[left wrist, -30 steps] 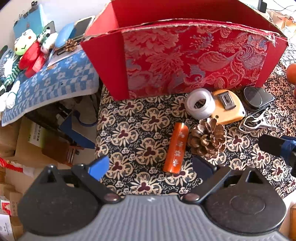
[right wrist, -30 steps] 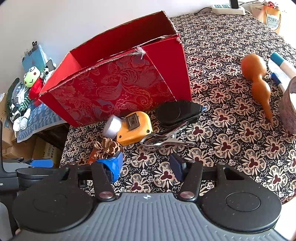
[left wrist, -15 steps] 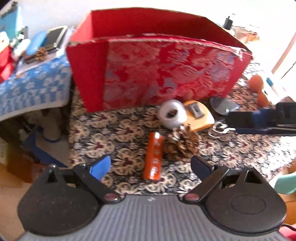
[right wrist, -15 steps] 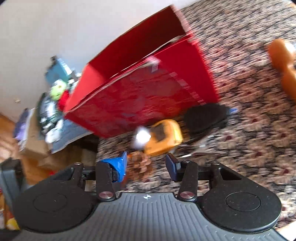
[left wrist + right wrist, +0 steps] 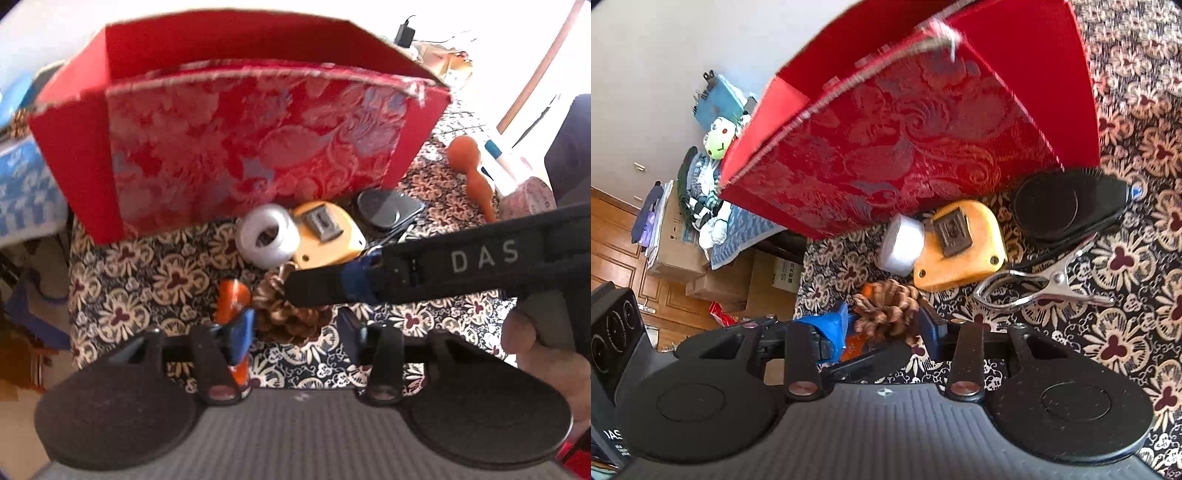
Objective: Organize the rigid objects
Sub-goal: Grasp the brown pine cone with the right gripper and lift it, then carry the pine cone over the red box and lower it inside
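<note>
A pine cone lies on the patterned cloth beside an orange cylinder. My left gripper is open, its fingers on either side of the cone. My right gripper is also open and straddles the same pine cone; its arm crosses the left wrist view. Behind them lie a white tape roll, a yellow tape measure, a black round case and a metal clip. A red brocade box stands open behind them.
An orange gourd and a marker lie to the right. Plush toys and cardboard boxes sit beyond the table's left edge.
Both grippers moved in onto the pine cone. The right gripper swung left and low, and its arm now crosses the left wrist view. Both jaws have narrowed around the cone.
</note>
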Demonstrator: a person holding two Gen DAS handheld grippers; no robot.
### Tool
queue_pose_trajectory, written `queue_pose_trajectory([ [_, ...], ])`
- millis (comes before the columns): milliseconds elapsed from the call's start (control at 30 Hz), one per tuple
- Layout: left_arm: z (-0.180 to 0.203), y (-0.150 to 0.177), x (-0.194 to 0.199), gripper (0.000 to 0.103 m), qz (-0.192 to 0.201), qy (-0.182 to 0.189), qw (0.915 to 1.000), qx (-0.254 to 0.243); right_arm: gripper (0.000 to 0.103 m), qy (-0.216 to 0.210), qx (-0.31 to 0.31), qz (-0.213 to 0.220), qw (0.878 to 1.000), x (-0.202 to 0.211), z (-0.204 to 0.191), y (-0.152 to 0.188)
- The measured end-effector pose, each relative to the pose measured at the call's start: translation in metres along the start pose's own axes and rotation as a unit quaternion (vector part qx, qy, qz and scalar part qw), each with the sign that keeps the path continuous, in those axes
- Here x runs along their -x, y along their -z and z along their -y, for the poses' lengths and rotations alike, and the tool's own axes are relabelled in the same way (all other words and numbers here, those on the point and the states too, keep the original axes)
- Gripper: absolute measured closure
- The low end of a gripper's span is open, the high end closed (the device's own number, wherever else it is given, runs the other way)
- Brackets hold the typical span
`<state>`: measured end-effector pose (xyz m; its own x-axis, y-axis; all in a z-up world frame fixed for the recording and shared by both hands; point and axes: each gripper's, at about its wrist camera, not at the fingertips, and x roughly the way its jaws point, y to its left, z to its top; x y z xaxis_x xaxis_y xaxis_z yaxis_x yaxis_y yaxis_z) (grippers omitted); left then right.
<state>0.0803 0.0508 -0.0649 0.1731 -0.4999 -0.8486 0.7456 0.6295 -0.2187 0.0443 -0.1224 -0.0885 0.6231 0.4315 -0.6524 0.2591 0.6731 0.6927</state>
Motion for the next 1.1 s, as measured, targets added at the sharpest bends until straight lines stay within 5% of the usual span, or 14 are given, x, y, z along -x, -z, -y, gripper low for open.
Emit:
queue_pose_trajectory([
  [133, -0.002, -0.001, 0.002, 0.060, 0.005, 0.000, 1.0000, 0.002, 0.091, -0.009, -0.020, -0.005, 1.000, -0.002, 0.007, 0.000],
  [533, 0.023, -0.023, 0.041, 0.061, 0.041, 0.030, 0.9967, -0.063, 0.097, 0.011, 0.022, 0.034, 0.999, 0.060, -0.020, -0.007],
  [700, 0.031, -0.071, 0.082, 0.061, 0.117, 0.043, 0.9869, -0.102, 0.097, 0.017, 0.099, 0.109, 0.989, 0.112, -0.060, -0.042],
  [867, 0.025, -0.126, 0.102, 0.062, 0.176, 0.017, 0.9758, -0.129, 0.097, 0.027, 0.178, 0.164, 0.970, 0.127, -0.098, -0.090],
  [1100, -0.012, -0.188, 0.075, 0.061, 0.161, -0.025, 0.9797, -0.117, 0.097, 0.034, 0.195, 0.122, 0.973, 0.085, -0.110, -0.166],
])
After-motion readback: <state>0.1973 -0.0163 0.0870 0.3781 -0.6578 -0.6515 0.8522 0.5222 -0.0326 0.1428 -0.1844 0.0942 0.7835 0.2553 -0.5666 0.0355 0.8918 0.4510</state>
